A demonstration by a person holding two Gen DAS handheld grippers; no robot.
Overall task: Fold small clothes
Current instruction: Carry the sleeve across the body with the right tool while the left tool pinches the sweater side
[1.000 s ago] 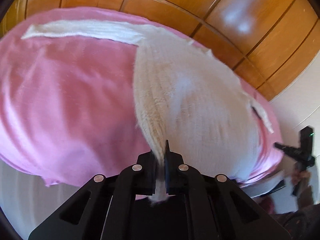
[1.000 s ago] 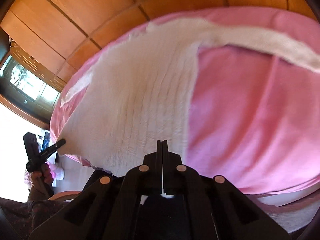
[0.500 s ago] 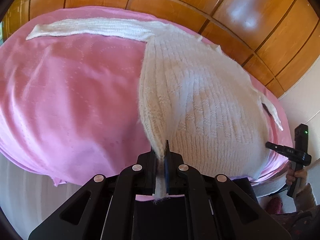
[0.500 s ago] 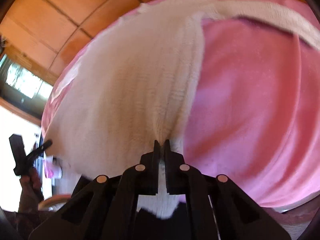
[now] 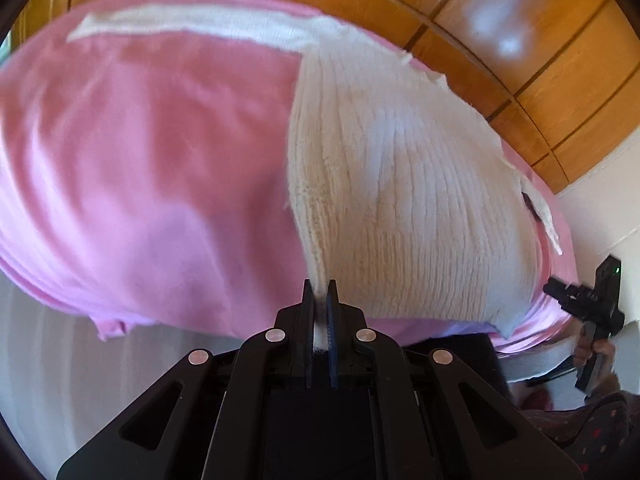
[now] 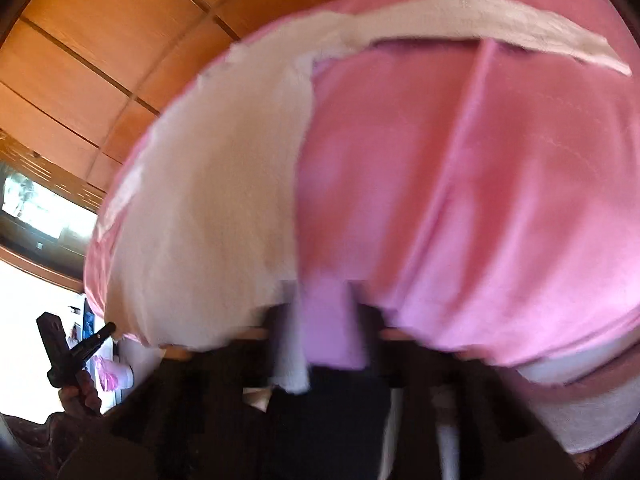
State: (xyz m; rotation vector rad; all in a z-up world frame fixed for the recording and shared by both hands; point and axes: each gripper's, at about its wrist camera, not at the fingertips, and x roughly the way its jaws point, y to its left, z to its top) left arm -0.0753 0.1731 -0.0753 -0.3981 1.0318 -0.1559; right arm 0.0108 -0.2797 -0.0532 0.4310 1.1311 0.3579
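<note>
A white knitted sweater [image 5: 400, 184] lies flat on a pink sheet [image 5: 152, 184], one sleeve stretched out along the far edge [image 5: 192, 26]. My left gripper [image 5: 319, 292] is shut on the sweater's near hem corner. In the right wrist view the sweater [image 6: 208, 208] fills the left half, its other sleeve [image 6: 500, 20] running right. That view is heavily blurred. My right gripper [image 6: 324, 300] looks spread apart, with pink sheet showing between the fingers and a white hem corner [image 6: 292, 360] hanging beside the left one.
Wooden wall panels [image 5: 500, 40] rise behind the bed. The other gripper shows at the right edge of the left wrist view [image 5: 592, 308] and at the lower left of the right wrist view [image 6: 68, 352]. A dark window [image 6: 36, 208] is at the left.
The right gripper was shut on the hem half a second ago; now its fingers appear apart and the hem corner hangs loose. The left gripper keeps its grip and has shifted slightly.
</note>
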